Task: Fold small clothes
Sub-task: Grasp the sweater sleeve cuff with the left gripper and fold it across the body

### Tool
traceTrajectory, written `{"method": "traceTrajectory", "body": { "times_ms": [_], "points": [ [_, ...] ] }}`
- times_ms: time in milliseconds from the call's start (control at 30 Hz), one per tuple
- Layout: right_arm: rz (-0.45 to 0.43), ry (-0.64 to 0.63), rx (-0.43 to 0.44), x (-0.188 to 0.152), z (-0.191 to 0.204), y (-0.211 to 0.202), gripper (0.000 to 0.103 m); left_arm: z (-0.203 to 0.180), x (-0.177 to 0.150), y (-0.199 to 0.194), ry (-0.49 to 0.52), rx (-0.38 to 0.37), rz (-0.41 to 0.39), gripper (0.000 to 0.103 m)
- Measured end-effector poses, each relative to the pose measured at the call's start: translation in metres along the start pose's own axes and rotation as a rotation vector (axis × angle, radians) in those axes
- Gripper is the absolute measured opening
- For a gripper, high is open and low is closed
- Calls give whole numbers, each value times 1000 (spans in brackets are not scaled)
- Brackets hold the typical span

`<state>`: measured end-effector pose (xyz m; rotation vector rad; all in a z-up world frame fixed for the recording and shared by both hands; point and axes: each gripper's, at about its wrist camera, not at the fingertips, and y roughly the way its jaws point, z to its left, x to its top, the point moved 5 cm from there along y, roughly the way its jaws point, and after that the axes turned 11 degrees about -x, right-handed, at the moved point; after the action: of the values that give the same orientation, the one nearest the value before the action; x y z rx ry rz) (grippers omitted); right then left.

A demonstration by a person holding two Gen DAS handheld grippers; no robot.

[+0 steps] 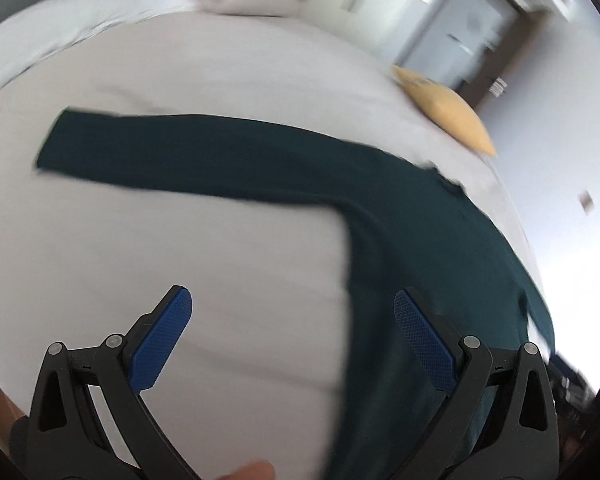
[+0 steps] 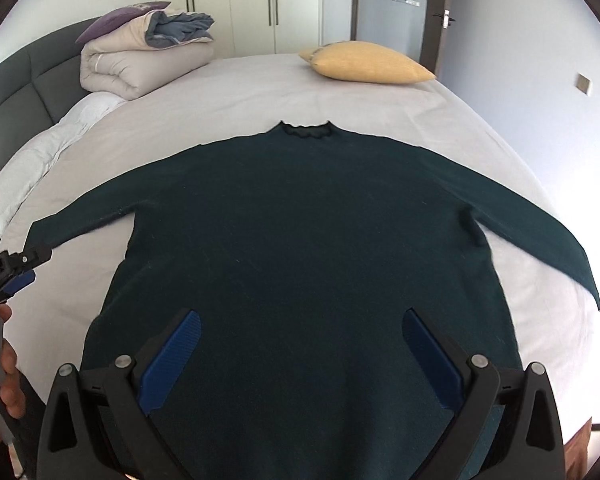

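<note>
A dark green long-sleeved sweater [image 2: 300, 232] lies flat on the bed, collar away from me, both sleeves spread out sideways. My right gripper [image 2: 300, 320] hovers open over its lower body, nothing between the blue pads. In the left wrist view the same sweater [image 1: 412, 240] fills the right side, its left sleeve [image 1: 160, 152] stretching leftward across the sheet. My left gripper [image 1: 292, 308] is open above the sheet beside the sweater's left edge, its right finger over the cloth. The left gripper [image 2: 16, 272] also shows at the right wrist view's left edge, held by a hand.
The bed's pale sheet [image 2: 240, 88] spreads all around the sweater. A yellow pillow [image 2: 364, 62] lies at the far right corner. A folded duvet stack [image 2: 140, 56] sits far left by the grey headboard [image 2: 28, 80]. Wardrobe doors and a door stand behind.
</note>
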<state>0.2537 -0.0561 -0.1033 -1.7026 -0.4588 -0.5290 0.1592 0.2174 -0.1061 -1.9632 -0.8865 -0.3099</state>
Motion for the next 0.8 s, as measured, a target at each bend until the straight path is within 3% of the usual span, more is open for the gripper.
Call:
{"method": "traceTrajectory", "body": {
  "times_ms": [133,333,467,800],
  "points": [
    [6,-32,-6,8,12,13,103,60,38,-3,-158,29,-98,103],
    [46,-38,-5,12,20,35,103,170,87,-5,-571,-56,-281,102],
    [72,-35,-5,11,24,49,103,208,97,10,-754,-117,-298,102],
    [89,-36,10,9,35,64,103,245,113,54,-939,-175,-400,100]
  ]
}}
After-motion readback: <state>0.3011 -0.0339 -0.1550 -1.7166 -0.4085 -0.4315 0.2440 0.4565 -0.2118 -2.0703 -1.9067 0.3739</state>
